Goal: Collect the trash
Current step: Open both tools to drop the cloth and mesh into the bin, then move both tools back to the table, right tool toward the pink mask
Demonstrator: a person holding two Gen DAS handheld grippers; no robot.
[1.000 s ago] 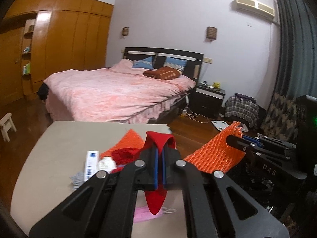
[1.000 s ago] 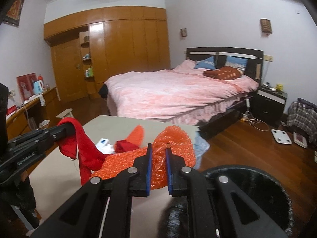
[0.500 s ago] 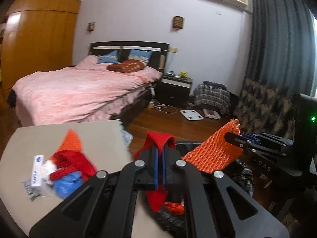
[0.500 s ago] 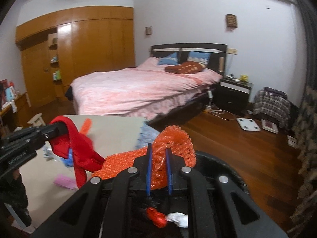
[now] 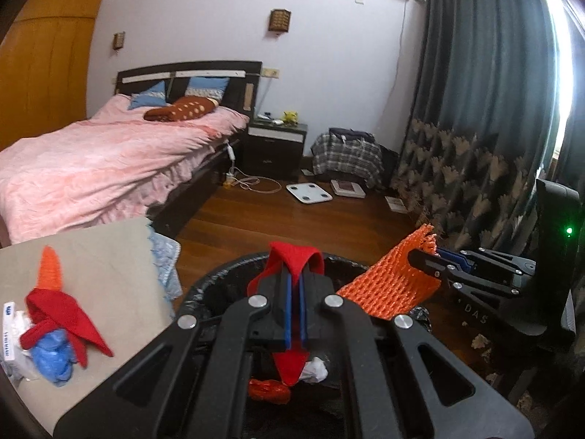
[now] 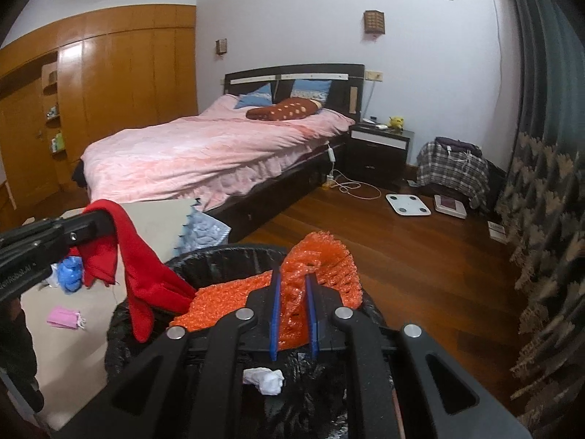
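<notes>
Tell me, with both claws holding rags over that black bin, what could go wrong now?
The red cloth in the left gripper hangs partly outside the bin's rim, so it might drop onto the table. The orange foam net, pinched by the right gripper, looks springy and could snag on the pads when let go.

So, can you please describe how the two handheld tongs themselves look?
Both look alike. The left tongs and right tongs have matte black linkage arms joined by round silver rivets, and flat fingers lined with blue pads. White lettering marks the side of each body. A green light glows on the right unit's housing.
</notes>
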